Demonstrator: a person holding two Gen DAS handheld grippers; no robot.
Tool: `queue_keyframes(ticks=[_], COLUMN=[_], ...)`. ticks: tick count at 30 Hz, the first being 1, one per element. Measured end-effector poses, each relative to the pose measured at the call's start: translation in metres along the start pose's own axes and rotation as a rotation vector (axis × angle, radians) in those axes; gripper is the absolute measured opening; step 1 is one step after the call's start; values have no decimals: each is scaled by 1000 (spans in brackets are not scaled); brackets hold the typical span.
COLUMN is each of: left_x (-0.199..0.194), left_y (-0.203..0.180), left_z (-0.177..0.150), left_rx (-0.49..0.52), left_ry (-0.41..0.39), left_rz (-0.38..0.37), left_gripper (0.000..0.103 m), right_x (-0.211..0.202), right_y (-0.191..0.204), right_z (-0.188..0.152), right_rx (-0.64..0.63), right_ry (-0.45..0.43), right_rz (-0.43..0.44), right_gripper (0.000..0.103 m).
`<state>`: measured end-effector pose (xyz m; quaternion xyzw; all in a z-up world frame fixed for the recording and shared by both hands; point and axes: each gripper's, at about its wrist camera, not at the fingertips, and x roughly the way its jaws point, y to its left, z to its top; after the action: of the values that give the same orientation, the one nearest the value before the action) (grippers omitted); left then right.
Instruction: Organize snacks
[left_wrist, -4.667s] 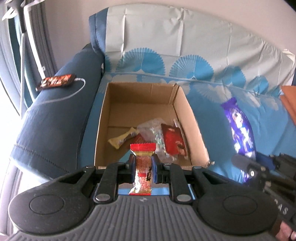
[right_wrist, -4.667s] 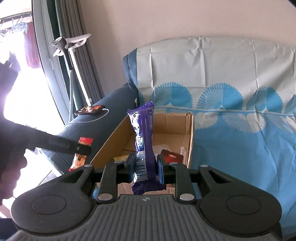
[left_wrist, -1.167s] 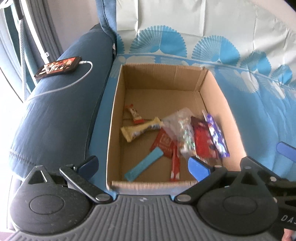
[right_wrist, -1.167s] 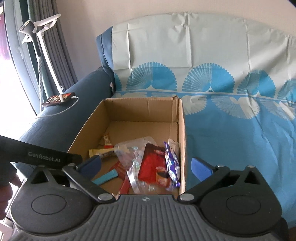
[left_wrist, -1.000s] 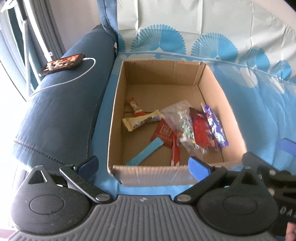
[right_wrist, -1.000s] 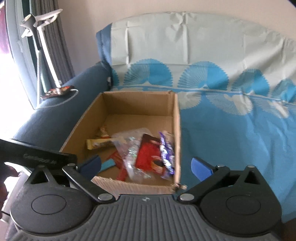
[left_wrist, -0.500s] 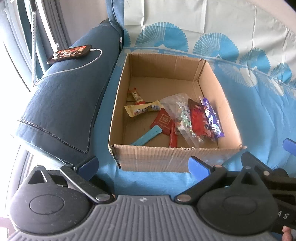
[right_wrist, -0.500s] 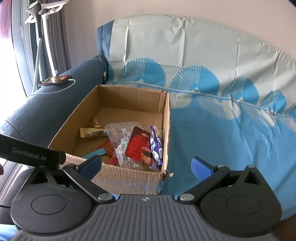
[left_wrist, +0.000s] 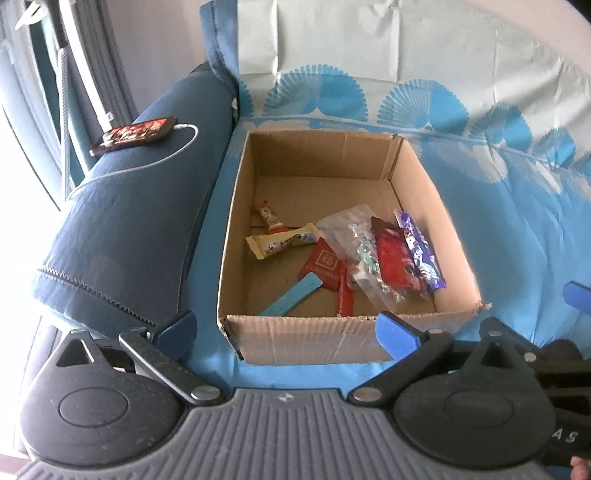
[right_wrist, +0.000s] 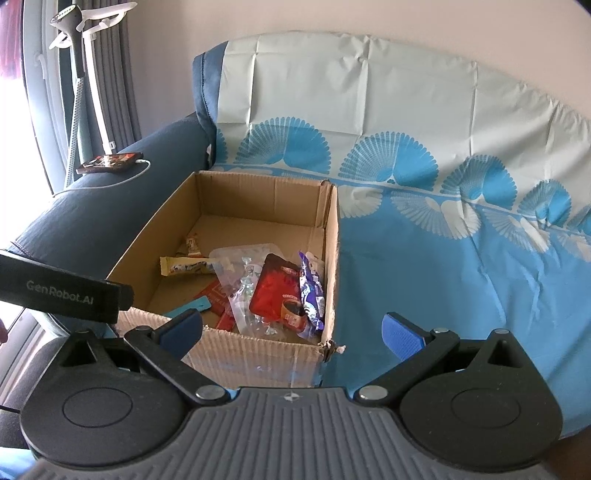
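An open cardboard box (left_wrist: 332, 341) stands on the covered sofa seat. Several snacks lie in it: a purple packet (left_wrist: 419, 254) along the right wall, a red packet (left_wrist: 393, 264), a clear bag of candies (left_wrist: 354, 243), a cream bar (left_wrist: 282, 242), a small red-and-white candy (left_wrist: 269, 216) and a blue strip (left_wrist: 291, 297). My left gripper (left_wrist: 286, 328) is open and holds nothing, just before the box's near wall. My right gripper (right_wrist: 291, 330) is open too, near the box's (right_wrist: 258, 354) front right corner. The purple packet (right_wrist: 312, 291) and red packet (right_wrist: 277, 291) show there as well.
A phone (left_wrist: 135, 134) on a white charging cable rests on the dark blue armrest (left_wrist: 122, 221) left of the box. The blue-and-white sofa cover (right_wrist: 461, 258) stretches to the right. A white pole stand (right_wrist: 79, 74) rises by the curtains at the far left.
Earlier the left gripper held a red candy packet and the right held the purple packet; both now lie in the box. In the last second both open grippers drew back from the box.
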<state>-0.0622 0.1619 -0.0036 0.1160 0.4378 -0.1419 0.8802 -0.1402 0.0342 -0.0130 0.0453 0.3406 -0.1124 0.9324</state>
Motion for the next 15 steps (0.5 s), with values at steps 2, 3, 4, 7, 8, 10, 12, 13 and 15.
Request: queue_keyframes(ticks=[2,3,4,7,8,10,12,13,15], left_x=[3,5,7,10,10,11,12,13,15], left_y=[-2,-2,-1,1,2,4,6,6,5], left_z=[-1,-1,-2,-3,-3,-3,-2,-2,-2], left_rx=[16,17,14,2,-6,-11,-11,-3,17], left_ry=[7,15,23,40,42,41,36,35,31], left_rz=[-4,-12,-20,-21,-18,-6,-3,-8,5], left_gripper=[103,103,103,103,103,103,103,103,103], right_x=[1,1,1,2,2,2,3,3,2], right_y=[-1,-1,-1,-1,-1,-1,0,1,2], right_z=[0,0,0,0,0,0,-1,-1,-1], right_rx=[2,3,3,2,3,3,1,-1,-7], right_ry=[3,4,5,7,7,7,5,3,1], right_rz=[2,3,3,8,8,9,12,14,16], right_gripper=[103,103,103,103,103,103,103,103,103])
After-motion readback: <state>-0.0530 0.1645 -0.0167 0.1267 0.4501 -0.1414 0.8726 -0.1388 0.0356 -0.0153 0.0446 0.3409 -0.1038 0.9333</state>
